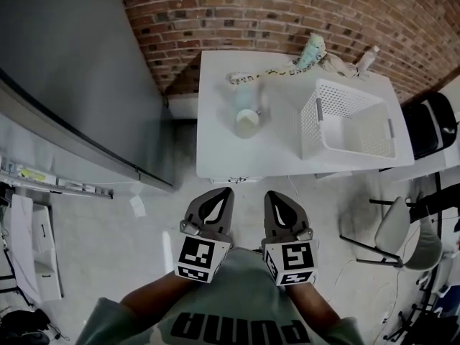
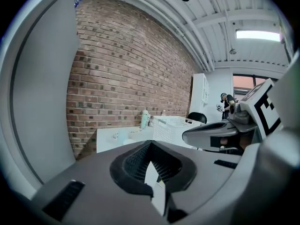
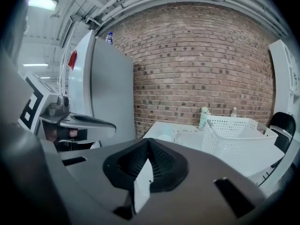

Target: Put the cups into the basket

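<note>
A pale cup (image 1: 246,119) stands on the left part of the white table (image 1: 223,157); in the right gripper view this cup (image 3: 165,136) shows small beyond the jaws. The white perforated basket (image 1: 352,121) sits on the table's right side, with nothing visible inside, and the same basket (image 3: 234,139) shows at the right in the right gripper view. My left gripper (image 1: 228,190) and right gripper (image 1: 269,193) hang side by side above the floor, short of the table's near edge. Both point at the table, jaws closed together, nothing held. The left gripper (image 2: 151,142) and right gripper (image 3: 149,139) meet at their tips.
A teal bottle (image 1: 311,52), a patterned cord (image 1: 262,73) and a clear bottle (image 1: 367,57) lie along the table's far edge by the brick wall (image 1: 287,6). A tall grey cabinet (image 1: 65,70) stands left. A black chair (image 1: 430,124) and a grey chair (image 1: 402,228) are right.
</note>
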